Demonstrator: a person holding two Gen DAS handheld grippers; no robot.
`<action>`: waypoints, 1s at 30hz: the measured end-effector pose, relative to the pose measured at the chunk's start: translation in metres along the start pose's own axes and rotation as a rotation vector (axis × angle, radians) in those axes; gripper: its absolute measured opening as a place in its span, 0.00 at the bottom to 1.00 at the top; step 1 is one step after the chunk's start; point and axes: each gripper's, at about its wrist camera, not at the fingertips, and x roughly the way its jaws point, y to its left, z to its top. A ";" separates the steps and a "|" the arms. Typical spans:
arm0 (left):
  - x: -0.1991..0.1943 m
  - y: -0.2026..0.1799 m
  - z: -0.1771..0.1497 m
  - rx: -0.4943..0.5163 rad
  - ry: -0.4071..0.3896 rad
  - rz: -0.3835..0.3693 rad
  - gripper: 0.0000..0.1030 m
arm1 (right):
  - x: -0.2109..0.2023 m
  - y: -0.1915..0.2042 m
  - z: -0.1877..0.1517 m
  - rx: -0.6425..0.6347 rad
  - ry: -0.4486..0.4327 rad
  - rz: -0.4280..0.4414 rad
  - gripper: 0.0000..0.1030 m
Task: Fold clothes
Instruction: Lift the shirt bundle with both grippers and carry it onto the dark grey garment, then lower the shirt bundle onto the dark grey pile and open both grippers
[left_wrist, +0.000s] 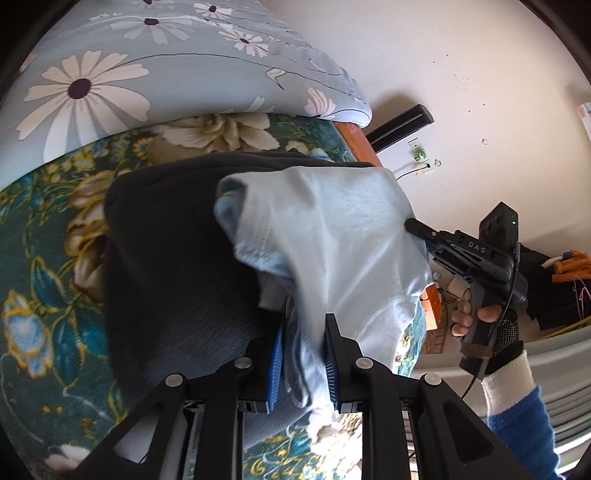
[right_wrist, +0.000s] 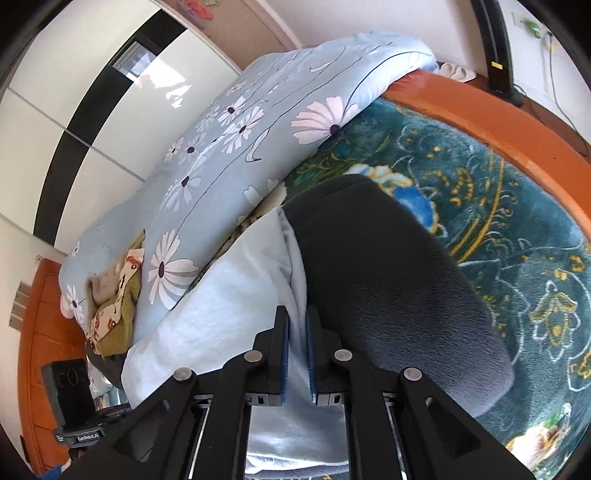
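A light blue garment (left_wrist: 332, 236) hangs lifted above a dark grey garment (left_wrist: 177, 266) that lies on the bed. My left gripper (left_wrist: 304, 354) is shut on a bunched edge of the light blue garment. My right gripper (right_wrist: 297, 350) is shut on another edge of the same garment (right_wrist: 221, 314), and it shows in the left wrist view (left_wrist: 415, 227) pinching the cloth at the right. The dark grey garment (right_wrist: 388, 280) lies flat beside it in the right wrist view.
The bed has a teal floral blanket (right_wrist: 517, 221) and an orange wooden frame (right_wrist: 480, 122). A blue daisy-print duvet (left_wrist: 147, 74) is bunched at the back. An olive patterned cloth (right_wrist: 118, 310) lies on the duvet. A white wall (left_wrist: 461, 74) stands behind.
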 end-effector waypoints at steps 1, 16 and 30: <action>-0.005 0.002 -0.001 -0.002 0.004 0.008 0.24 | -0.004 -0.001 -0.001 0.001 -0.005 -0.014 0.08; -0.010 -0.078 0.016 0.329 -0.153 0.246 0.28 | -0.021 0.069 -0.063 -0.253 -0.080 -0.076 0.09; 0.024 -0.047 0.009 0.268 -0.091 0.278 0.28 | -0.002 0.015 -0.085 -0.114 -0.071 -0.142 0.09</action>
